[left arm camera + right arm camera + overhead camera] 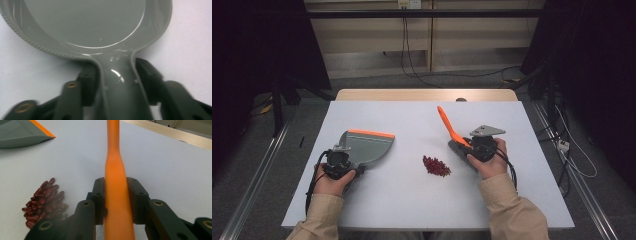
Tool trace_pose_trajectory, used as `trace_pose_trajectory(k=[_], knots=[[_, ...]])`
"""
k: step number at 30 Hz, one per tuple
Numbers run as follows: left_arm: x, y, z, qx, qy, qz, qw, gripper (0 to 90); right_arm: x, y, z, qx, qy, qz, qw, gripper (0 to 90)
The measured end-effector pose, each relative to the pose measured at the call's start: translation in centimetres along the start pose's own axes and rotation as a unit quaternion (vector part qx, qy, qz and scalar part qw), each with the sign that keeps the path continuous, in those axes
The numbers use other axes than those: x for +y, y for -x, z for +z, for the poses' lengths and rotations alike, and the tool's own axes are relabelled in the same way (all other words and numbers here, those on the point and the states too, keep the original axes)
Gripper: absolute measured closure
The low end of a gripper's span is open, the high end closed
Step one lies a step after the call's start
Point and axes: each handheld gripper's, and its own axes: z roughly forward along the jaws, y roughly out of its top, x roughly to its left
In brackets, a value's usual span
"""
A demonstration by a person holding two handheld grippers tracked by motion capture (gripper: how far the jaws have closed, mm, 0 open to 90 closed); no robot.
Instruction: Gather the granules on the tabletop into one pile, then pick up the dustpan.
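A white rectangular tabletop (412,200) stands on grey floor between dark curtains. The left gripper (113,75) clamps the grey plastic dustpan's (367,145) handle, the pan lying flat on the table. The right gripper (116,192) clamps the orange-handled brush (447,126), beside a pile of red beans (436,166).

This is looking like a lab recording bay: black curtains (257,45) are hanging on both sides, metal floor rails (257,175) are running along a white counter (412,200), and loose cables (412,65) are trailing to wall sockets (408,4) behind.
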Motion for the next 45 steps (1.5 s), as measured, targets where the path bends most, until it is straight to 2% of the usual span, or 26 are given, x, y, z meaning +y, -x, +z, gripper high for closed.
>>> trace_pose_trajectory(k=[5,7,9,10,14,21,26,31,36,38,39,40,45], knots=[[0.0,-0.5,0.0,0.011,0.001,0.001,0.9999,62.8,0.0,-0.1,0.0,0.0,-0.001,-0.002,1.0,70.0],[0.1,-0.7,-0.1,0.008,0.003,-0.001,1.0,63.1,0.0,-0.1,0.0,0.0,-0.003,-0.001,1.0,69.6],[0.1,-0.8,-0.2,0.009,0.006,0.009,0.9999,63.2,0.0,-0.2,0.0,0.001,-0.004,-0.002,1.0,69.2],[0.1,-0.8,-0.2,0.007,0.011,0.003,0.9999,63.2,0.0,-0.2,0.0,0.001,-0.005,-0.002,1.0,69.0],[0.1,-1.1,-0.5,0.004,0.021,0.005,0.9998,63.3,0.1,-0.2,-0.1,0.0,-0.005,0.002,1.0,66.8],[0.1,-1.2,-0.8,0.0,0.021,0.013,0.9997,63.4,0.2,-0.4,-0.1,0.002,-0.003,-0.002,1.0,64.0],[0.1,-1.1,-1.0,-0.012,0.023,0.013,0.9996,63.4,0.3,-0.3,0.0,0.001,-0.003,0.0,1.0,59.6],[0.3,-1.0,-1.4,-0.018,0.026,0.028,0.9991,63.4,0.3,-0.2,-0.1,0.001,0.001,0.005,1.0,56.2],[0.3,-0.6,-2.0,-0.036,0.03,0.045,0.9979,63.4,0.4,-0.2,-0.1,0.002,0.001,0.007,1.0,54.2],[0.3,-0.4,-2.2,-0.046,0.031,0.053,0.997,63.4,0.5,-0.2,-0.1,0.0,0.001,0.008,1.0,54.2],[0.3,-0.3,-2.4,-0.053,0.028,0.067,0.9959,63.4,0.5,-0.2,-0.1,-0.001,-0.002,0.007,1.0,54.2],[0.3,-0.2,-2.4,-0.058,0.029,0.066,0.9957,63.4,0.6,-0.1,-0.1,0.002,-0.005,0.01,0.9999,54.2],[0.0,0.4,-2.6,-0.072,0.02,0.102,0.992,63.4,0.9,-0.1,0.0,-0.001,-0.019,0.005,0.9998,56.7]])
